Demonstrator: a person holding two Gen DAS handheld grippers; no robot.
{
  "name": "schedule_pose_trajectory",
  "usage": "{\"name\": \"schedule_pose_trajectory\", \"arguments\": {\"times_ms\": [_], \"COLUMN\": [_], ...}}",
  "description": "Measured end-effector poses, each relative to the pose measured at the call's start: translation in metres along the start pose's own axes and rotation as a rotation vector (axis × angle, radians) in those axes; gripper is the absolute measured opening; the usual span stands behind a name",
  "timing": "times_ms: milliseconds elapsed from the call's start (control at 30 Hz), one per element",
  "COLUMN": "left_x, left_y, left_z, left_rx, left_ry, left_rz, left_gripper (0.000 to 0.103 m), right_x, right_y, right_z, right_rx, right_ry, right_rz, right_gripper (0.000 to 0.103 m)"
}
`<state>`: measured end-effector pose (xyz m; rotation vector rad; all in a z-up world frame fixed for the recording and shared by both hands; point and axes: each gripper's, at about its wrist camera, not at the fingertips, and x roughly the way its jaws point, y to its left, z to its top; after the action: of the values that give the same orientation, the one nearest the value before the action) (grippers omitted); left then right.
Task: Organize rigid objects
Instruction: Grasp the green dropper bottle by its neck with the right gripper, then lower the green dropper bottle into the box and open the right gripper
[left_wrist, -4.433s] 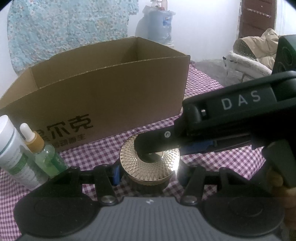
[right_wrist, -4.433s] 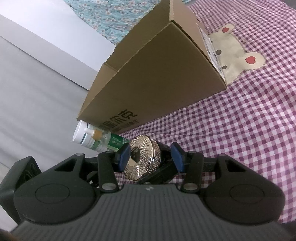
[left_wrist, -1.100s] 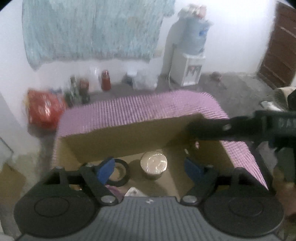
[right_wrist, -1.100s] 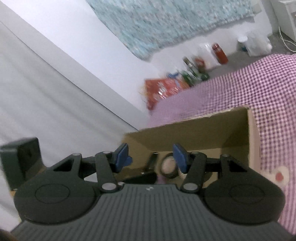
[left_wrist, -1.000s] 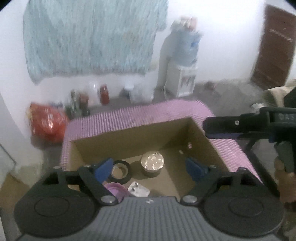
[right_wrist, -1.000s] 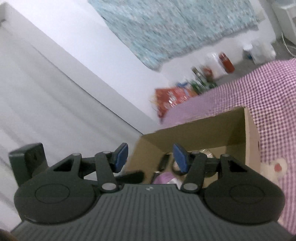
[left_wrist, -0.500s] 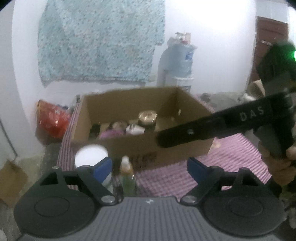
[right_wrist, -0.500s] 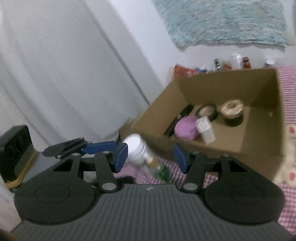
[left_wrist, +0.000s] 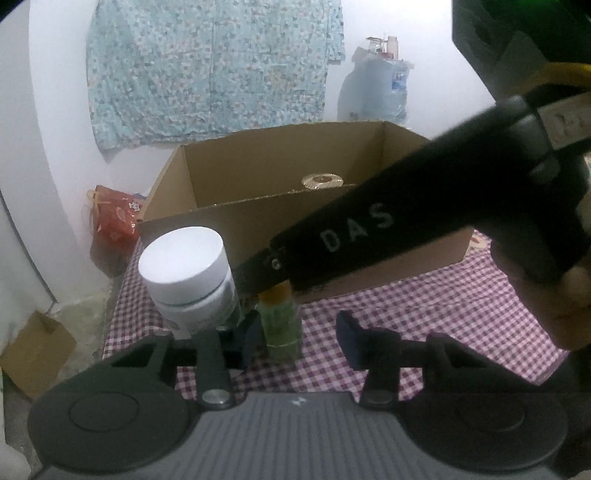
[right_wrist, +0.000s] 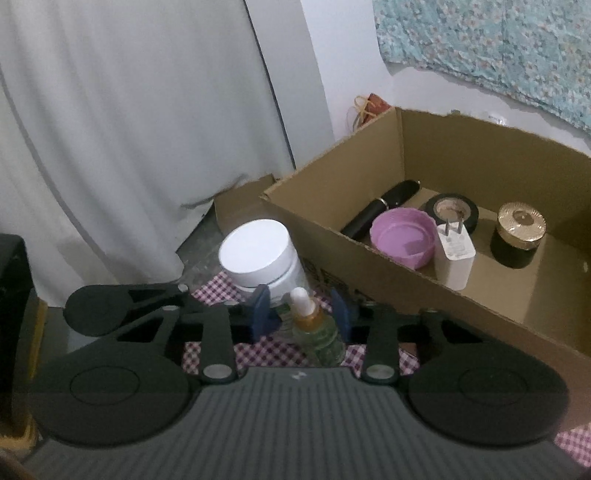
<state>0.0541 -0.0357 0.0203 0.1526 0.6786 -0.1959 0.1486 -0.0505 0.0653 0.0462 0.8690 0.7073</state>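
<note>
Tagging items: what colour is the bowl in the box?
Pink-purple bowl, clearest in the right wrist view.

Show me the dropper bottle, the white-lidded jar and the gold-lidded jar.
dropper bottle (right_wrist: 312, 325), right wrist view, on its amber neck
white-lidded jar (right_wrist: 254, 253), right wrist view, on the flat lid top
gold-lidded jar (right_wrist: 521, 218), right wrist view, on the ribbed gold lid
</note>
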Motion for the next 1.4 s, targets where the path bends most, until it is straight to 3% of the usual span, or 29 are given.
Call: {"name": "schedule_pose_trajectory", "arguments": {"times_ms": [67, 400, 467, 533, 900, 1200, 1400], "left_x": [0.002, 0.021, 0.022, 0.023, 0.0, -0.04, -0.008], "left_y": [-0.003, -0.022, -0.024, -0.026, -0.035, -0.042, -0.028], "left_z": [-0.002, 0.004, 0.004, 0.004, 0.014, 0.076, 0.127], "left_rx": [0.005, 0.048, 0.044, 0.049, 0.052, 0.1, 0.018], "left_ry": [0.0, 0.014, 0.007, -0.001, -0.021, -0.192, -0.179], "left_rz": [0.013, 0.075, 0.085, 0.112, 0.071, 0.032, -0.086], "left_gripper": [0.046, 0.046, 0.044, 0.034, 0.033, 0.033, 0.033], "right_x": [0.005, -0.01, -0.014, -0.016, -0.042, -0.117, -0.127], "right_y": [-0.006, -0.032, -0.034, -0.035, -0.028, -0.012, -0.044], "right_z": [-0.001, -0.015, -0.019, -0.023, -0.026, 0.018, 0.061], "right_rx": [0.018, 0.129, 0.146, 0.156, 0.172, 0.057, 0.049], "right_ry": [0.002, -0.028, -0.034, -0.04, -0.064, -0.239, -0.266], "right_rz": [0.012, 0.047, 0.047, 0.044, 0.03, -0.02, -0.07], "right_gripper": [0.019, 0.018, 0.018, 0.018, 0.018, 0.019, 0.019]}}
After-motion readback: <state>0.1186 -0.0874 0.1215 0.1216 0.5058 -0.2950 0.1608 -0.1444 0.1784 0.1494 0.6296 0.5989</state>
